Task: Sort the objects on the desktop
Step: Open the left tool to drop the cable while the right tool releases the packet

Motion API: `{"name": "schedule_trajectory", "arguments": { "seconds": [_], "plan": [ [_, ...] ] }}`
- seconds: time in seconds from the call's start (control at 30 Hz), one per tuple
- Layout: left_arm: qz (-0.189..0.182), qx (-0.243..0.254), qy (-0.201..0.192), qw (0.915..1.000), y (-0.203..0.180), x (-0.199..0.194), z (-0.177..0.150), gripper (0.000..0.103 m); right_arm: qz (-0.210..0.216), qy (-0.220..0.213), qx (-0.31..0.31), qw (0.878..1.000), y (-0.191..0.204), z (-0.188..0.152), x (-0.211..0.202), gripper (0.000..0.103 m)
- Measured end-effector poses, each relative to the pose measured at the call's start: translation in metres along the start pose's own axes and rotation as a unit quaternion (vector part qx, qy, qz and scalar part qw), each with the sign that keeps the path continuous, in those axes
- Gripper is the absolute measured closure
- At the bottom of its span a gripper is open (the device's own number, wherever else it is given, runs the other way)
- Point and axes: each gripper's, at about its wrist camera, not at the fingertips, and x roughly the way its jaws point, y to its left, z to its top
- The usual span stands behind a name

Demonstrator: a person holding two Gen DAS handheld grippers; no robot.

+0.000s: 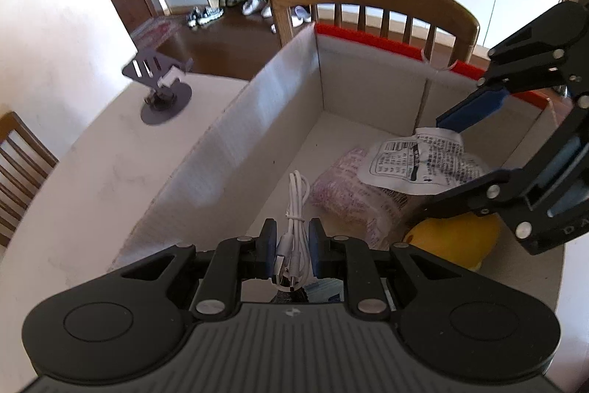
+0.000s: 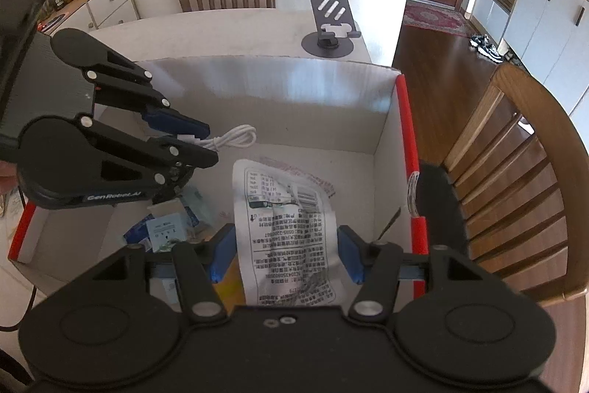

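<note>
My left gripper [image 1: 292,247] is shut on a coiled white cable [image 1: 294,205] and holds it over the open cardboard box [image 1: 221,150]. It shows in the right wrist view too, gripper [image 2: 200,139] and cable [image 2: 235,137]. My right gripper [image 2: 283,255] is open, its blue pads on either side of a white printed packet [image 2: 287,231] that lies in the box [image 2: 276,91]. In the left wrist view the right gripper [image 1: 475,142] hangs over that packet [image 1: 416,159].
In the box lie a pink patterned bag [image 1: 349,190], a yellow object [image 1: 452,238] and small blue-white packets [image 2: 169,227]. A grey phone stand [image 1: 162,87] sits on the white table [image 1: 92,179]. Wooden chairs [image 2: 515,179] stand around the table.
</note>
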Motion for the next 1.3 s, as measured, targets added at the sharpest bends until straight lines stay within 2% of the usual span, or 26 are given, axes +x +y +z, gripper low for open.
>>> {"name": "schedule_trajectory", "arguments": {
  "seconds": [0.43,0.57,0.63,0.83,1.3],
  "plan": [
    [-0.026,-0.019,0.063,0.9975,0.002,0.024,-0.002,0.086,-0.006,0.004,-0.007,1.0,0.0,-0.002,0.005,0.043],
    [-0.032,-0.018,0.068,0.997,0.0,0.025,-0.004,0.086,-0.008,0.005,-0.008,1.0,0.0,-0.003,0.005,0.042],
    [-0.031,-0.019,0.071,0.9968,0.001,0.027,-0.004,0.086,-0.009,0.002,-0.007,1.0,-0.001,-0.002,0.004,0.038],
    [-0.027,-0.027,0.066,0.9971,0.003,0.021,-0.004,0.086,-0.008,-0.009,-0.011,1.0,0.002,-0.001,-0.002,0.032],
    [-0.031,-0.038,0.04,0.998,0.0,-0.008,-0.006,0.085,-0.011,-0.027,-0.019,0.999,0.012,-0.004,-0.03,0.03]
  ]
}}
